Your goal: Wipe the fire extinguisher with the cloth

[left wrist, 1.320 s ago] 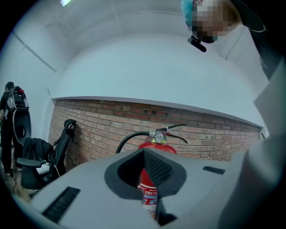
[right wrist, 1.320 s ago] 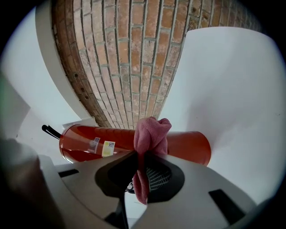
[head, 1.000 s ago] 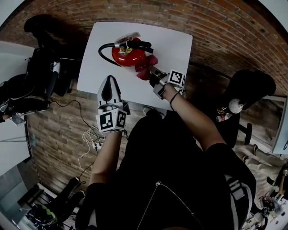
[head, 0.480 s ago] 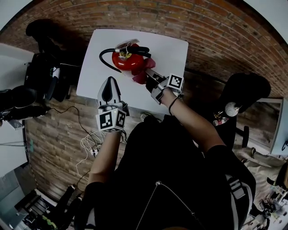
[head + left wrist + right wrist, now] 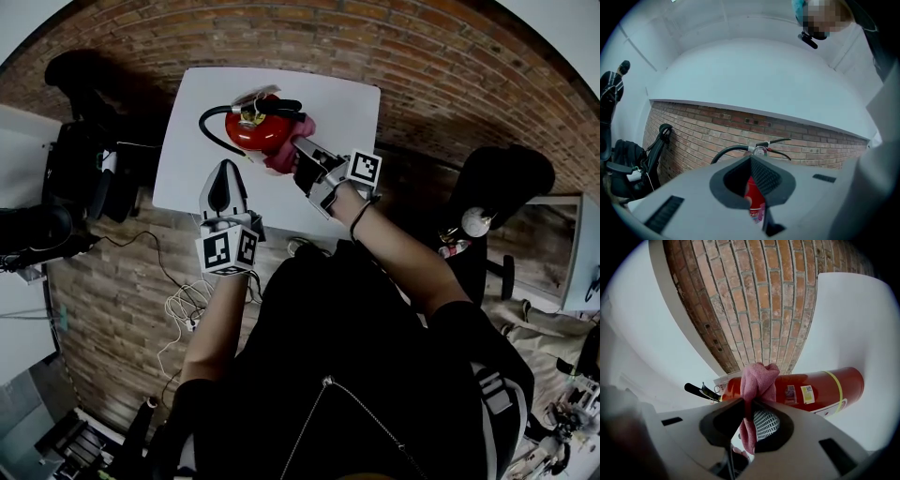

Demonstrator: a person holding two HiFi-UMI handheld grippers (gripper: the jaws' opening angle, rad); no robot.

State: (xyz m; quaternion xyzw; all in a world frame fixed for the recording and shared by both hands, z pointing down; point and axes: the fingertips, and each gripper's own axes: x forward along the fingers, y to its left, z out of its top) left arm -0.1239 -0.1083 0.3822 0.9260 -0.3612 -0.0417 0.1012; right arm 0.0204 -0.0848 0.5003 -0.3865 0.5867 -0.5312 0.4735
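Fire extinguisher (image 5: 261, 131), red, stands upright on the white tabletop (image 5: 347, 103), toward its far edge and in front of the brick wall. Its black hose (image 5: 208, 127) loops out from the head on the person's left. A handle and a small gauge sit at the top.

Right gripper (image 5: 305, 155): fingers pinch a pink cloth (image 5: 281, 157). In the right gripper view, the cloth (image 5: 759, 378) is clamped between the fingers of the right gripper (image 5: 749, 401). One bunch rises above them and a tail hangs below. The upper bunch lies against the extinguisher's body (image 5: 811, 387), close to the head end and on the side facing the person. The labels on the cylinder are too small to read.

Left gripper (image 5: 225, 173): held over the near part of the tabletop, to the left of the extinguisher and clear of it. In the left gripper view its fingers (image 5: 751, 159) are pressed together at the tips with nothing between them. A strip of the red cylinder (image 5: 752, 192) shows through the gap behind the tips.

The grippers are apart from each other, and only the right one is at the extinguisher.
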